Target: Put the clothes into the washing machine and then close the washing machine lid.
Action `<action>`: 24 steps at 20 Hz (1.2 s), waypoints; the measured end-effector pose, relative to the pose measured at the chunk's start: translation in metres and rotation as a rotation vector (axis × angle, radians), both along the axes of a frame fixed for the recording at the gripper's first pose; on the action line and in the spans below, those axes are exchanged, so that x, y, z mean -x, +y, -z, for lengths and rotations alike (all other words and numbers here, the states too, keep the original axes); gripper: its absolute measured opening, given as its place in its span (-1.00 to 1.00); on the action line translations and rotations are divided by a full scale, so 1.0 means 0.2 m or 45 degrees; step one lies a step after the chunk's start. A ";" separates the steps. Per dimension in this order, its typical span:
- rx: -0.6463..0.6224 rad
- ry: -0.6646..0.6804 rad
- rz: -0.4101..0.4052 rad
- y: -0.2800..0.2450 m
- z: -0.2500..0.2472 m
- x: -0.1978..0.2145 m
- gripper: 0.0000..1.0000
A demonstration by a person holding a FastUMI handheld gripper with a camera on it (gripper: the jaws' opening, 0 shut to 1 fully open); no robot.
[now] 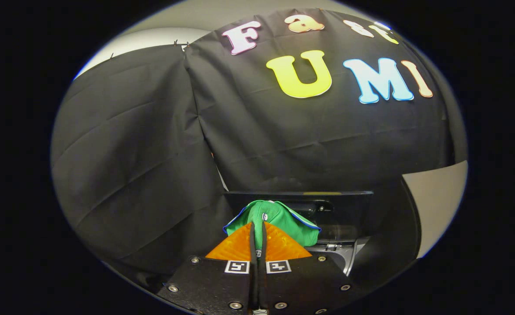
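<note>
My gripper [257, 227] pinches the green garment [283, 221] by a thin fold before the washing machine [349, 218]; I judge it could slip free short of the drum.

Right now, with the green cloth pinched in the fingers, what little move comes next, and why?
Probably carry it a little forward and down toward the dark washing machine. The gripper is shut on the green garment with blue trim, which hangs in front of the machine's dark upright panel, so it isn't inside yet.
</note>
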State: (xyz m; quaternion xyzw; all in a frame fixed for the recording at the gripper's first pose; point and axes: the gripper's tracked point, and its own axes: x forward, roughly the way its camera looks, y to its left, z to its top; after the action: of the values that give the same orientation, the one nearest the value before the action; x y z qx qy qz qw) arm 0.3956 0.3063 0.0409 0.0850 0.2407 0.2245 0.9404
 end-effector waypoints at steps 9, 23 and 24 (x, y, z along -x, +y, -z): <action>0.138 0.067 0.046 0.02 0.40 -0.03 -1.00; 0.287 0.107 0.016 0.09 0.83 -0.05 -0.96; 0.304 0.113 0.017 0.08 0.84 -0.04 -0.94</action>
State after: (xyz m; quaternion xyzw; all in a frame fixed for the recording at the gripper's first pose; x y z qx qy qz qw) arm 0.4046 0.3223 -0.1278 -0.0160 0.3065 0.1838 0.9338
